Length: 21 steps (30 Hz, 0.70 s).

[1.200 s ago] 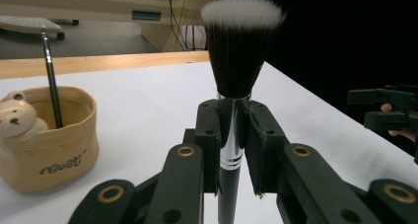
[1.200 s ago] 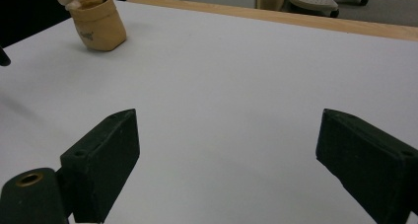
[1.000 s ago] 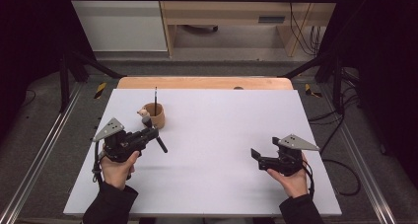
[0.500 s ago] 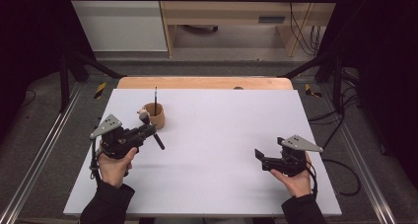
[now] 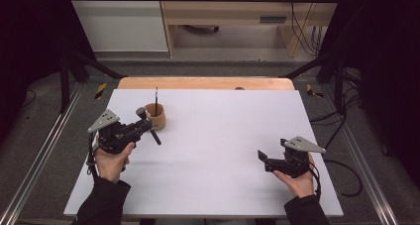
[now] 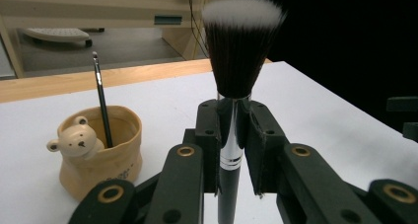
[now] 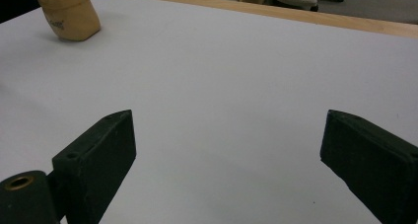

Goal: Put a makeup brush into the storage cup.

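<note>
While the left hand-held gripper (image 6: 231, 150), clamped on the makeup brush (image 6: 236, 71), has lifted slightly beside the bear cup (image 6: 98, 147), dropping in looks next; right hand-held gripper (image 7: 226, 160) gapes empty.

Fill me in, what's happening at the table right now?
A person holds a gripper in each hand over the white table. The left gripper is shut on the handle of a makeup brush, bristles up, beside the tan bear cup, which already has a thin brush standing in it. The right gripper hangs open above bare table, holding nothing.
</note>
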Motion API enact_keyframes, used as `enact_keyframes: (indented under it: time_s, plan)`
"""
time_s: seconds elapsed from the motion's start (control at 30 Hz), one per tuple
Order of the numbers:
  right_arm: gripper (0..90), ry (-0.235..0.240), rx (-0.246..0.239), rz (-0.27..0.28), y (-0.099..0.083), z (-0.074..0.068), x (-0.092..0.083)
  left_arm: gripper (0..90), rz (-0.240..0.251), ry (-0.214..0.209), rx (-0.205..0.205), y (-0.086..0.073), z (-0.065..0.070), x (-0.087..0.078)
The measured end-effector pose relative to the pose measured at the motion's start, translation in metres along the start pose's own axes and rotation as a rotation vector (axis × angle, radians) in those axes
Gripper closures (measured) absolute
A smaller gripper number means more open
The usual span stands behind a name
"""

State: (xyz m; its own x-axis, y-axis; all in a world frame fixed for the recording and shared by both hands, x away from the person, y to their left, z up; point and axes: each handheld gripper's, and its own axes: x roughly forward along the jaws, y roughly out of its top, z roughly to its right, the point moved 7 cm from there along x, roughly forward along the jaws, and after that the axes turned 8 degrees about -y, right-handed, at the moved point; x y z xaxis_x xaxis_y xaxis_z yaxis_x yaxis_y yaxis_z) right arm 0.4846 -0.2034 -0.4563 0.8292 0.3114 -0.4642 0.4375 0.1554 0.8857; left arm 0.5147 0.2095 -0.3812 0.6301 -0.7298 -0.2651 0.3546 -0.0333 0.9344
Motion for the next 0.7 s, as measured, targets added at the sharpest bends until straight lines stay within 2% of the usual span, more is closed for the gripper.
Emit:
enact_keyframes:
  time_s: [0.23,0.3,0.7]
  plan:
    - [7.3,-0.002,-0.007,-0.005,-0.001,0.000,0.001,76.9,-0.016,0.026,0.014,0.009,-0.008,0.002]
    - [7.3,-0.002,-0.005,-0.006,-0.002,0.001,0.001,76.9,-0.012,0.020,0.014,0.012,-0.009,0.003]
    - [7.1,-0.007,0.002,-0.006,-0.002,0.003,0.001,76.9,-0.026,0.039,0.021,0.028,-0.019,0.015]
